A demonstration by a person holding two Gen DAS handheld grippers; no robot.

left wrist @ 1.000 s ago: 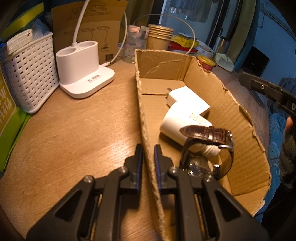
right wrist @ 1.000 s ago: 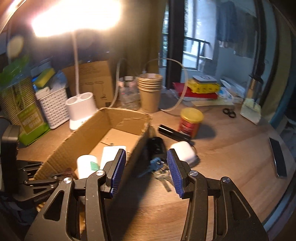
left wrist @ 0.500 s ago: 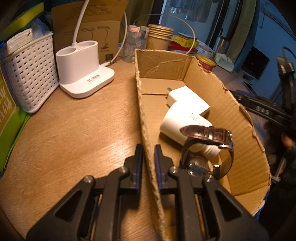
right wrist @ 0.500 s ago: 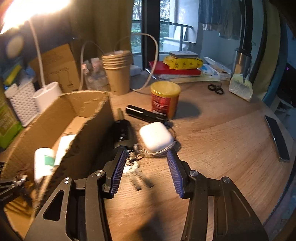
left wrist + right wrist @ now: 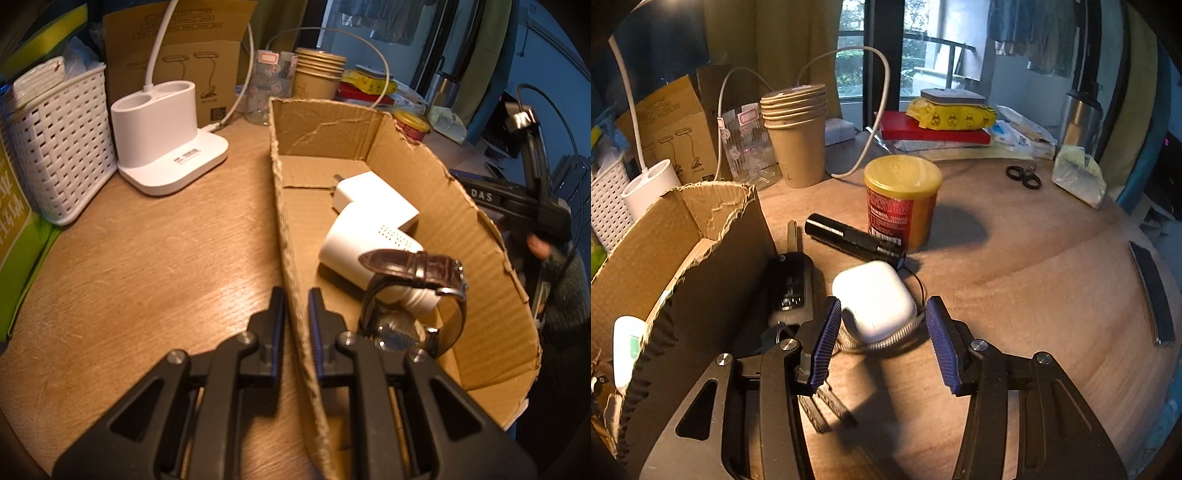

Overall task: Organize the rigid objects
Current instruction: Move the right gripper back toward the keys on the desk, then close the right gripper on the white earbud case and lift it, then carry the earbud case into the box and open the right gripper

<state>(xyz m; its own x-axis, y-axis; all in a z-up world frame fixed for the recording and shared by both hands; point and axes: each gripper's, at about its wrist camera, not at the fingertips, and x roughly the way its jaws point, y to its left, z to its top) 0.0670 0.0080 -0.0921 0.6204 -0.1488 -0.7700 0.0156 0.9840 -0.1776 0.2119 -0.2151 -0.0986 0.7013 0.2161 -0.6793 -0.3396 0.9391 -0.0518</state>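
My right tool (image 5: 882, 345) stands with jaws parted around the white earbud case (image 5: 874, 300), pads clear of it. To its left, the car key (image 5: 790, 282) and the cardboard box (image 5: 713, 258) wall crowd the approach. Behind, the black flashlight (image 5: 853, 240) and the yellow-lidded jar (image 5: 903, 201) block passage. To the right, the worktop (image 5: 1034, 295) lies bare.
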